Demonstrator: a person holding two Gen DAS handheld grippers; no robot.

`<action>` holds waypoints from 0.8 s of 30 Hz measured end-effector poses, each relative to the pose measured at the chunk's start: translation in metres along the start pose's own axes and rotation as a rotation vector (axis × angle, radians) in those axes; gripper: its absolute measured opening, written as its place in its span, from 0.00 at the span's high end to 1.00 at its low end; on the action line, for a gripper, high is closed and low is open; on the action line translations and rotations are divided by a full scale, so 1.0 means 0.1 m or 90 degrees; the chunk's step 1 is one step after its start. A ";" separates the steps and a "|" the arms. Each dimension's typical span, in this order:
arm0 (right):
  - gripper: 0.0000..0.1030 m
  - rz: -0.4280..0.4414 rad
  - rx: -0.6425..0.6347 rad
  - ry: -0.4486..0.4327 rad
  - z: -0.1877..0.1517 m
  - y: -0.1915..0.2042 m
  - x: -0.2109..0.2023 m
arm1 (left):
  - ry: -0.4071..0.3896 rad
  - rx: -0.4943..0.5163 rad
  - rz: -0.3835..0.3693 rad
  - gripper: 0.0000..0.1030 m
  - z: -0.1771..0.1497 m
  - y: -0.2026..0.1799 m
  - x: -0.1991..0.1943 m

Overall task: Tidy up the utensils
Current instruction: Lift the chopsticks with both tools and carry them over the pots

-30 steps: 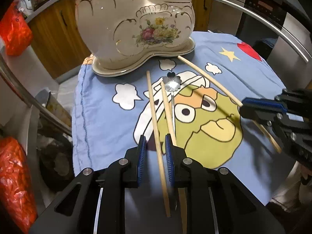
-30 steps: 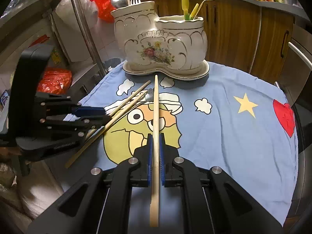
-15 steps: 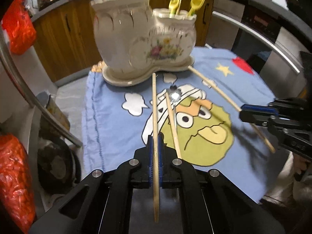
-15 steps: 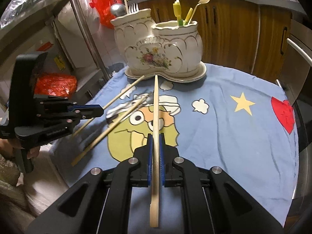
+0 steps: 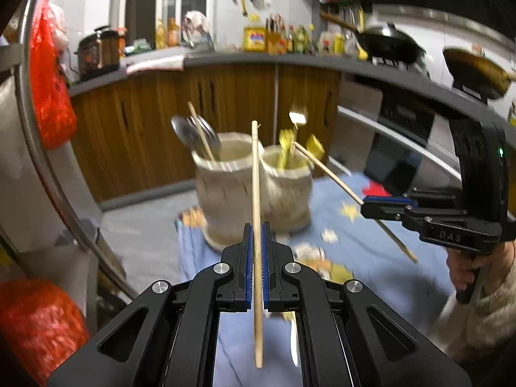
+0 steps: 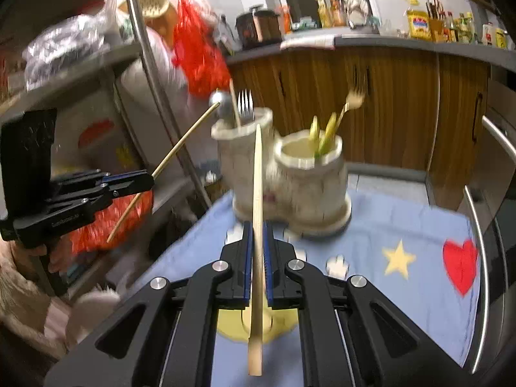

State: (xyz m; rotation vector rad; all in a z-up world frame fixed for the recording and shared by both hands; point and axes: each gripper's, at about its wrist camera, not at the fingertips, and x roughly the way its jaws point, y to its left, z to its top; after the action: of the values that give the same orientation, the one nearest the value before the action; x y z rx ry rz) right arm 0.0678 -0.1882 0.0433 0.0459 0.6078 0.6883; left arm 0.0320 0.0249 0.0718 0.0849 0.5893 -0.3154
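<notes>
the left gripper [image 5: 255, 258] is clamped on a wooden chopstick [image 5: 256, 219], the blue pads pressed flat against its shaft about a third of the way up from its near end. the right gripper [image 6: 257, 258] is likewise closed tight on a second chopstick [image 6: 257, 213], gripped at a similar spot. both sticks are lifted clear of the blue cartoon cloth [image 6: 403, 225] and point toward the cream ceramic utensil holder [image 6: 290, 177], a two-pot piece on its own saucer at the far side of the cloth.

the step in hand looks like carrying each stick to the holder and dropping it in. to do that well, each gripper should rise until the far tip sits above the rim, tilt so the stick stands nearly upright, and let go only once the tip is inside. the pot with the other chopstick [image 5: 201, 135], spoons and silver fork [image 6: 245, 108] seems the natural home. the two sticks should go in one after the other so they do not cross.

the left wrist view shows the right gripper from the side, its chopstick slanting toward the pot with the yellow-handled pieces [image 5: 287, 148]. the right wrist view shows the left gripper off to the side over the cloth's edge, its stick angled up near a spoon bowl [image 6: 221, 101]. motion blur is heavy, so i cannot say whether either tip touches the rim.
</notes>
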 end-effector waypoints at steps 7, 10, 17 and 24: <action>0.94 0.005 0.023 -0.098 0.52 -0.16 -0.02 | -0.065 -0.038 -0.030 0.95 0.47 0.21 0.15; 0.94 0.010 0.047 -0.139 0.71 -0.26 -0.02 | -0.101 -0.057 -0.039 0.95 0.66 0.27 0.26; 0.94 -0.007 0.090 -0.201 1.00 -0.58 0.22 | -0.144 -0.087 -0.035 0.95 0.96 0.43 0.58; 0.94 0.011 0.100 -0.204 1.02 -0.72 0.60 | -0.143 -0.135 -0.069 0.95 0.95 0.57 0.96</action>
State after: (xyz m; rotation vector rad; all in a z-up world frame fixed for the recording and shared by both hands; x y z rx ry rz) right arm 0.2017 -0.1922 0.0801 0.3029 0.3517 0.6326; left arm 0.1756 0.0371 0.0960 -0.1850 0.4028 -0.3607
